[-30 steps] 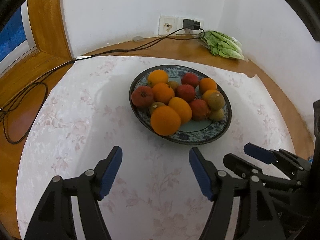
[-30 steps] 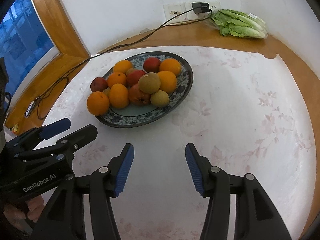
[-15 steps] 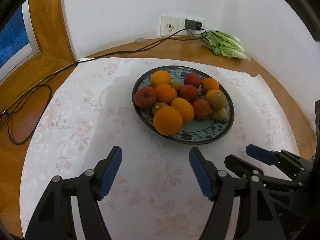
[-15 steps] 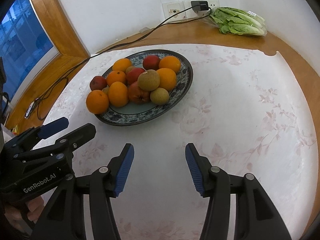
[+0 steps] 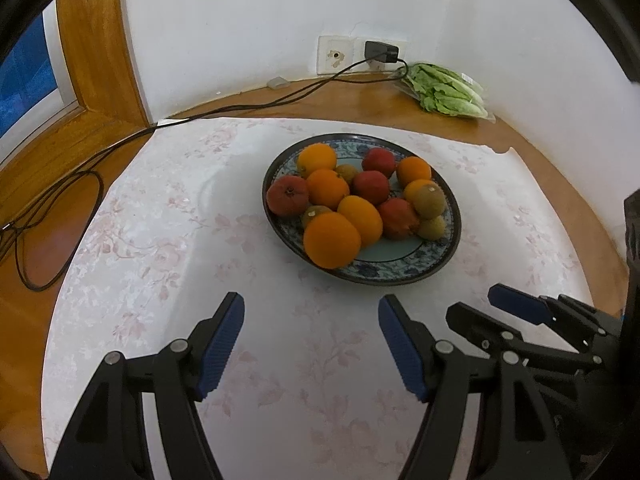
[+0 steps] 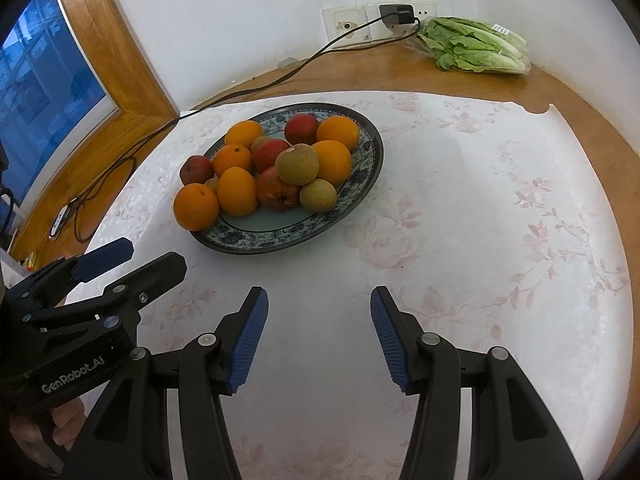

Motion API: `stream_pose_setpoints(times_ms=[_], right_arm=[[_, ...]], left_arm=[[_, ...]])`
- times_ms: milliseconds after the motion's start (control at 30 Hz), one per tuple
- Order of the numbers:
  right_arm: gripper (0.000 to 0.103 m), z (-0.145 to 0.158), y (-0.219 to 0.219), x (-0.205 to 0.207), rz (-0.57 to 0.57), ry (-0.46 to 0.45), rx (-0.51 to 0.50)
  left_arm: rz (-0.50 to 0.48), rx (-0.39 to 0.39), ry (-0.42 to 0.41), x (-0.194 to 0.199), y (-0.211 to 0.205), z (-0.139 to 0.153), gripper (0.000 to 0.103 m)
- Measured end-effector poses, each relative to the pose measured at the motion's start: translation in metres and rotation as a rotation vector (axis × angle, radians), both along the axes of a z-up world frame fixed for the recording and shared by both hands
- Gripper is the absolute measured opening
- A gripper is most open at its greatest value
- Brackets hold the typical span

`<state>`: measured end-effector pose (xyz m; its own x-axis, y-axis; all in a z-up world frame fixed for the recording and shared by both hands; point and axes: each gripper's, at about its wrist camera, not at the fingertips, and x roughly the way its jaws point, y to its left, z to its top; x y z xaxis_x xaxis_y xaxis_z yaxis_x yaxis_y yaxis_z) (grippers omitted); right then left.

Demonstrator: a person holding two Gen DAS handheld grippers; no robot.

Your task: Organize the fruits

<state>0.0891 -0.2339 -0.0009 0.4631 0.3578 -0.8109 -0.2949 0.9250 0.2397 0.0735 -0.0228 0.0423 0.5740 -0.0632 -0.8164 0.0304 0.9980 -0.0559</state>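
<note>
Both black blue-padded grippers, left gripper [image 5: 311, 344] and right gripper [image 6: 316, 334], hover wide open and empty, facing the patterned ceramic plate [image 5: 400, 270] heaped with mixed oranges and red fruits [image 5: 362, 200], ready to reach.

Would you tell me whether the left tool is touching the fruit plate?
Apart. In the left wrist view, the left tool sits open short of the plate, with bare tablecloth between them.

Left claw [image 5: 310, 344] gapes before plate [image 5: 404, 274] heaped with oranges [image 5: 331, 245], perhaps pomegranates [image 5: 288, 195].

Both views now tilted higher than a second ago: plate [image 5: 448, 258] of fruit sits lower in the left view, socket [image 6: 347, 28] lower in the right view.
</note>
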Motion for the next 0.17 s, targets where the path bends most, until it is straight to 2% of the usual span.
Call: stream_pose_setpoints(times_ms=[167], right_arm=[[0.055, 0.0020, -0.0030, -0.0008, -0.003, -0.005, 0.000]], left_arm=[[-0.009, -0.007, -0.002, -0.0048, -0.0017, 0.0033, 0.073]])
